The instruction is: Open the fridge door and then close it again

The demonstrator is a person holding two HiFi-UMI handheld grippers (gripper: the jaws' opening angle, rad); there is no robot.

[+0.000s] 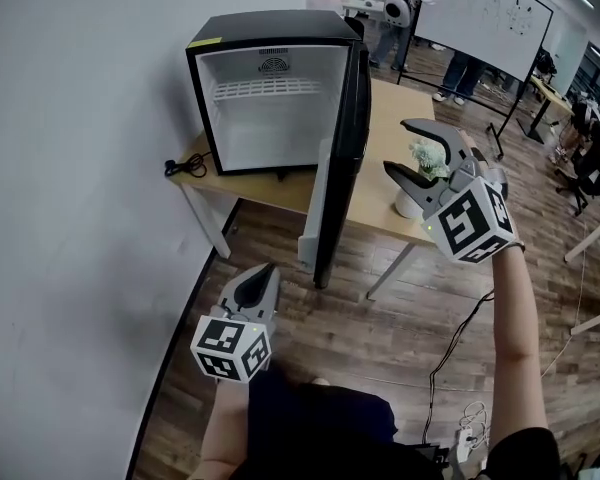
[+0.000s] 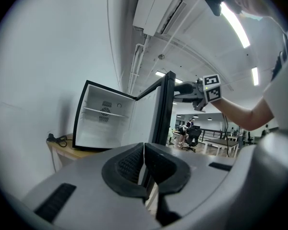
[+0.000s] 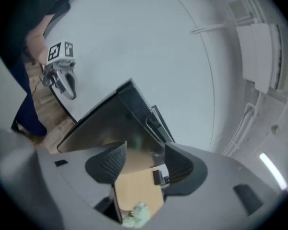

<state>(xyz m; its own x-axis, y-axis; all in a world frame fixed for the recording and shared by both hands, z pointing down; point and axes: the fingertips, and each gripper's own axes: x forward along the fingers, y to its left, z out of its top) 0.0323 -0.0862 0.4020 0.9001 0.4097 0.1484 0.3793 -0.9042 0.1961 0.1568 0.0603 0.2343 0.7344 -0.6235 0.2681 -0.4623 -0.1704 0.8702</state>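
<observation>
One small black fridge (image 1: 270,88) stands upright on a wooden bench (image 1: 385,173) against a white wall (image 1: 70,218). Its open front faces the viewer. Its one door (image 1: 342,168), hinged on the right side, is swung fully out, and its free edge points toward 6 o'clock. The door's long axis is vertical, and its lower end hangs out past the bench's front edge. Inside, the white cavity holds one wire shelf (image 1: 268,88).

A yellow sticker (image 1: 206,41) sits on the fridge's top left corner; its print is too small to read. One black cable (image 1: 180,166) lies on the bench at 9 o'clock of the fridge. One potted plant (image 1: 428,158) stands at 3 o'clock of the door.

There are two grippers, each with a marker cube. The left gripper (image 1: 268,273) hangs at 7 o'clock of the door with its fingers (image 2: 129,164) pressed together and nothing between them. The right gripper (image 1: 397,145) is just right of the door, its fingers (image 3: 110,162) wide apart and gripping nothing.
</observation>
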